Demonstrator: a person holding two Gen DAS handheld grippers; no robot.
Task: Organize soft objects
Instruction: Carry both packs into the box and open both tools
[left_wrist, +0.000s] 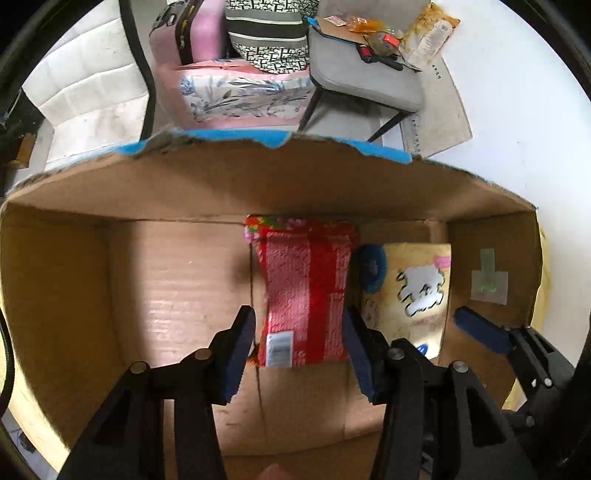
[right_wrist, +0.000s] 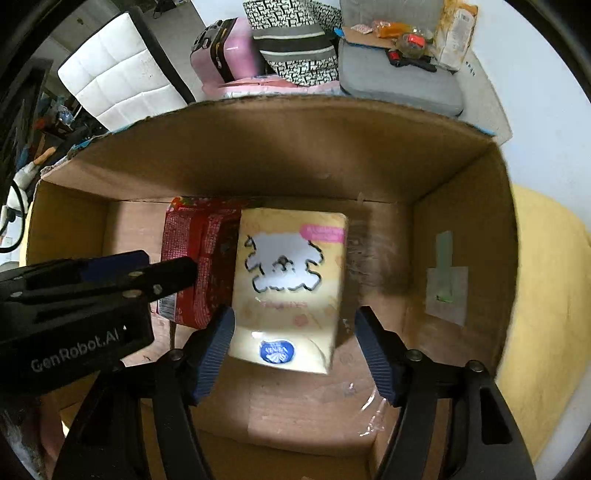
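Observation:
A red soft pack (left_wrist: 306, 291) lies on the floor of an open cardboard box (left_wrist: 258, 177), against the far wall. A yellow soft pack with a white dog picture (left_wrist: 413, 288) lies right beside it. My left gripper (left_wrist: 299, 347) is open, its fingers on either side of the red pack's near end without closing on it. In the right wrist view the yellow pack (right_wrist: 291, 284) lies between the open fingers of my right gripper (right_wrist: 295, 354), with the red pack (right_wrist: 199, 254) to its left. The left gripper (right_wrist: 110, 280) reaches in from the left.
The box wall (right_wrist: 465, 229) on the right carries a taped patch (right_wrist: 445, 288). Behind the box stand a grey chair (left_wrist: 365, 74) with clutter, a pink suitcase (left_wrist: 192, 33), a patterned bag (left_wrist: 269, 33) and a floral pack (left_wrist: 243, 96). A yellow cloth (right_wrist: 543, 295) lies right of the box.

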